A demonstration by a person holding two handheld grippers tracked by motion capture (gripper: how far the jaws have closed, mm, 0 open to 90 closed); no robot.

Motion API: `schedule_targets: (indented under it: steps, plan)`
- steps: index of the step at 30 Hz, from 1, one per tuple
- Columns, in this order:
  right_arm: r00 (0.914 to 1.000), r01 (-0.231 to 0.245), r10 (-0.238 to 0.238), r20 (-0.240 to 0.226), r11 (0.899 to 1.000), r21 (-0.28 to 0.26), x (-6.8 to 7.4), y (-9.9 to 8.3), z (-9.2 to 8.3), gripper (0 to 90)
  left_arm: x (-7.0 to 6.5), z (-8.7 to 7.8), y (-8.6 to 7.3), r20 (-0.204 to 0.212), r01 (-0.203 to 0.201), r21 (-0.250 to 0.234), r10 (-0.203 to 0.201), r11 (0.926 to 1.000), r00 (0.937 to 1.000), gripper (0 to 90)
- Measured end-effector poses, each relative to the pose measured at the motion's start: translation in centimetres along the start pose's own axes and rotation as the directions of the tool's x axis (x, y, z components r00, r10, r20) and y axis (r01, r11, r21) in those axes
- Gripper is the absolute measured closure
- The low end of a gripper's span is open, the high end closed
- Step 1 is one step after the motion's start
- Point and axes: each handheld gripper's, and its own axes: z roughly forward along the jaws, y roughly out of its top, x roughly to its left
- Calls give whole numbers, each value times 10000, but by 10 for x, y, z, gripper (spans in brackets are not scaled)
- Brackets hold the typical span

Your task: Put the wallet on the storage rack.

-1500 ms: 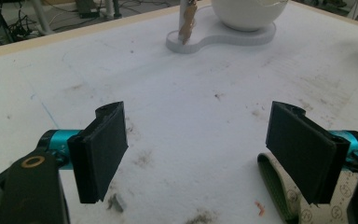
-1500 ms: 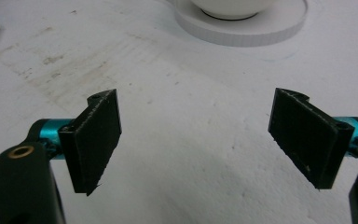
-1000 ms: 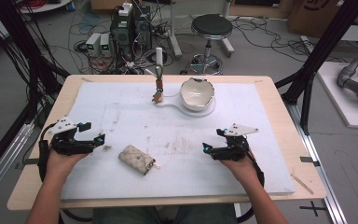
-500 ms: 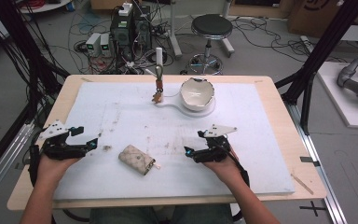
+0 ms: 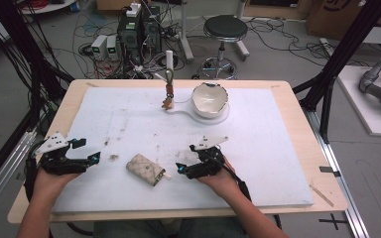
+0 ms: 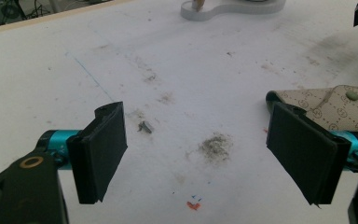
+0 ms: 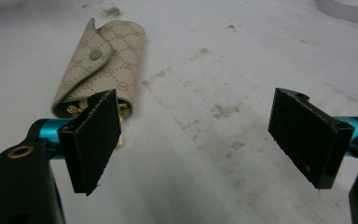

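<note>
A beige patterned pouch (image 5: pixel 146 169) with a snap flap lies on the white board near the front, between my two grippers. My left gripper (image 5: pixel 89 150) rests to its left, jaws wide open and holding nothing. In the left gripper view the pouch (image 6: pixel 342 105) lies just past the right-hand jaw, and the left gripper (image 6: pixel 205 158) frames bare stained board. My right gripper (image 5: pixel 186 159) sits just right of the pouch, open. In the right gripper view the pouch (image 7: pixel 107 58) lies behind the left-hand jaw, its gold-trimmed open end near that jaw's tip; the right gripper (image 7: pixel 198 135) holds nothing.
At the back of the board, a cracked white bowl (image 5: pixel 209 98) sits on a white base (image 5: pixel 188 113), and a small brown item (image 5: pixel 168 101) hangs from a hook at the base's left end. The white board (image 5: pixel 278 148) covers a wooden table (image 5: pixel 327 193). Smudges mark the board.
My right gripper has slid left across the board to just beside the pouch. My left gripper has drifted slightly left and toward the front edge. The pouch has not moved.
</note>
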Motion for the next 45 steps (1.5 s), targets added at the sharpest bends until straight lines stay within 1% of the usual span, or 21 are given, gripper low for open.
schedule_targets:
  steps: [3, 8, 12, 20, 24, 25, 26, 29, 31, 33, 34, 35, 37, 39, 43, 45]
  plan:
    - [9997, 80, -79, -248, 9999, 74, 8, 3, 8, 172, -1, -1, -1, -7, -38, -7, 38, 10000, 10000, 200]
    - [9983, 256, -242, -532, 9993, 254, 21, 8, 22, 172, -1, -3, -3, -36, -68, 64, 68, 10000, 10000, 200]
    - [9969, 332, -307, -725, 9989, 337, 29, 12, 33, 172, -1, -4, -5, -74, -29, 75, 30, 10000, 10000, 200]
    - [9933, 432, -371, -1094, 9976, 545, 46, 17, 52, 172, -2, -5, -5, -81, -123, 168, 124, 9998, 9999, 200]
    - [9912, 657, -572, -1193, 9955, 680, 53, 17, 61, 172, -2, -5, -5, -93, -161, 175, 162, 9997, 9998, 200]
    - [9909, 643, -548, -1233, 9951, 745, 55, 17, 62, 171, -2, -6, -5, -103, -159, 187, 161, 9997, 9998, 200]
    - [9909, 646, -546, -1228, 9948, 791, 57, 16, 64, 171, -2, -6, -5, -104, -153, 182, 155, 9997, 9998, 200]
    - [9906, 841, -731, -1153, 9921, 936, 60, 16, 68, 172, -2, -6, -5, -121, -126, 188, 129, 9997, 9998, 200]
    - [9906, 920, -787, -1121, 9887, 1184, 63, 16, 71, 172, -1, -5, -6, -118, -140, 235, 143, 9996, 9998, 200]
    - [9892, 1260, -1136, -923, 9819, 1413, 65, 17, 74, 172, -2, -5, -6, -131, -162, 261, 166, 9995, 9998, 200]
    - [9887, 1312, -1181, -918, 9796, 1522, 66, 17, 75, 172, -2, -4, -6, -127, -162, 250, 166, 9996, 9998, 200]
    - [9888, 1378, -1263, -794, 9772, 1618, 67, 17, 76, 172, -2, -4, -6, -122, -177, 272, 181, 9995, 9998, 200]
    - [9877, 1506, -1397, -707, 9709, 1863, 70, 17, 78, 172, -2, -4, -6, -132, -194, 307, 199, 9993, 9997, 200]
    - [9853, 1692, -1610, -577, 9670, 1905, 72, 17, 79, 172, -3, -3, -6, -126, -184, 317, 188, 9993, 9997, 200]
    - [9857, 1662, -1577, -591, 9673, 1918, 71, 17, 79, 182, -4, -2, -6, -111, -191, 340, 195, 9992, 9997, 200]
    - [9855, 1675, -1589, -604, 9682, 1858, 71, 17, 78, 240, -4, -2, -6, -121, -194, 342, 198, 9992, 9997, 200]
